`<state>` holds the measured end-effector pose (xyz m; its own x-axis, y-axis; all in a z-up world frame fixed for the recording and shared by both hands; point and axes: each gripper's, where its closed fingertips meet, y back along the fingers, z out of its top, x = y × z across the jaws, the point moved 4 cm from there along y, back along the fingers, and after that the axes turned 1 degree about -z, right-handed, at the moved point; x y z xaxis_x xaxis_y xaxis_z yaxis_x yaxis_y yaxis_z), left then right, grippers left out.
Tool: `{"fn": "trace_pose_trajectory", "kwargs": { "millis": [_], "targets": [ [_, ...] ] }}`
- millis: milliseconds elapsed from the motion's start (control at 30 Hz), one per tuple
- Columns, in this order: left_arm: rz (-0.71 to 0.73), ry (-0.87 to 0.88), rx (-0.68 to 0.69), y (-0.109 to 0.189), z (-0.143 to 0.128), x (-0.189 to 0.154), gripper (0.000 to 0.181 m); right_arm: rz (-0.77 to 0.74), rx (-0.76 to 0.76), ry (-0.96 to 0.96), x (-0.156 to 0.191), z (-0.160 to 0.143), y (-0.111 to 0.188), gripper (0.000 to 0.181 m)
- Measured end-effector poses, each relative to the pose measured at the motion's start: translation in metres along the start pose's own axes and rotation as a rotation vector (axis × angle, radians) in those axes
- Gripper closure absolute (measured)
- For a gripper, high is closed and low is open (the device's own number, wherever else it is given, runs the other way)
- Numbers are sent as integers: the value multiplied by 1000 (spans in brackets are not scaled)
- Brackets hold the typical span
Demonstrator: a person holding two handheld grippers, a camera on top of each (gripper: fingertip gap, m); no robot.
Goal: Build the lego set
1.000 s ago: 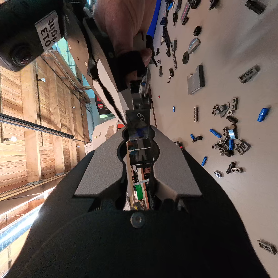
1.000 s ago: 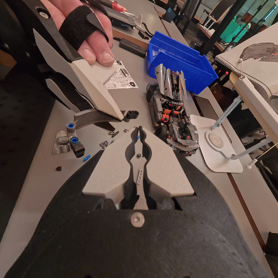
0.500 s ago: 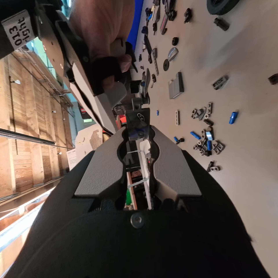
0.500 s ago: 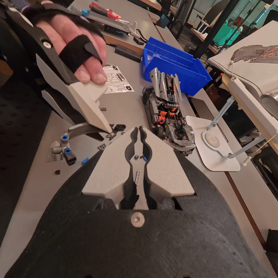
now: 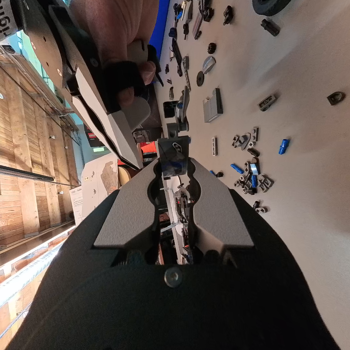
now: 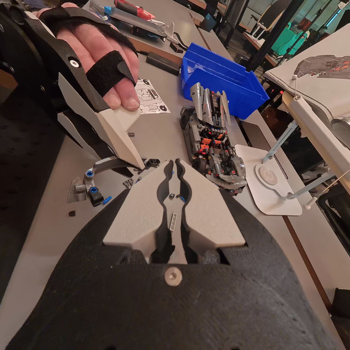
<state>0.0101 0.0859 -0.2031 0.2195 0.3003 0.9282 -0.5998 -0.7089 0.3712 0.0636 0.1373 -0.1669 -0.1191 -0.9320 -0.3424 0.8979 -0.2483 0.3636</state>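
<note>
The left tongs pinch the grey curved sub-assembly by its dark end, its long axis pointing away from them; the piece hangs above the tabletop. The right tongs are pressed together and empty, just beside that pinched end; the car model lies on the tabletop beyond them.

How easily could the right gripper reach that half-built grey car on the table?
Probably yes: the car lies just beyond and right of the right gripper, with nothing between them. Its jaws are shut and empty, so they'd need opening first.
</note>
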Motion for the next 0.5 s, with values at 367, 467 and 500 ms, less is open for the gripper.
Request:
{"fn": "trace_pose_trajectory", "kwargs": {
  "millis": [367, 467, 500],
  "targets": [
    [-4, 4, 8, -2, -2, -1, 159, -1, 3, 5, 0, 0, 0, 180],
    [2, 5, 10, -2, -3, 0, 159, 1, 5, 7, 1, 0, 0, 180],
    [3, 5, 11, -2, -3, 0, 159, 1, 5, 7, 1, 0, 0, 180]
  ]
}}
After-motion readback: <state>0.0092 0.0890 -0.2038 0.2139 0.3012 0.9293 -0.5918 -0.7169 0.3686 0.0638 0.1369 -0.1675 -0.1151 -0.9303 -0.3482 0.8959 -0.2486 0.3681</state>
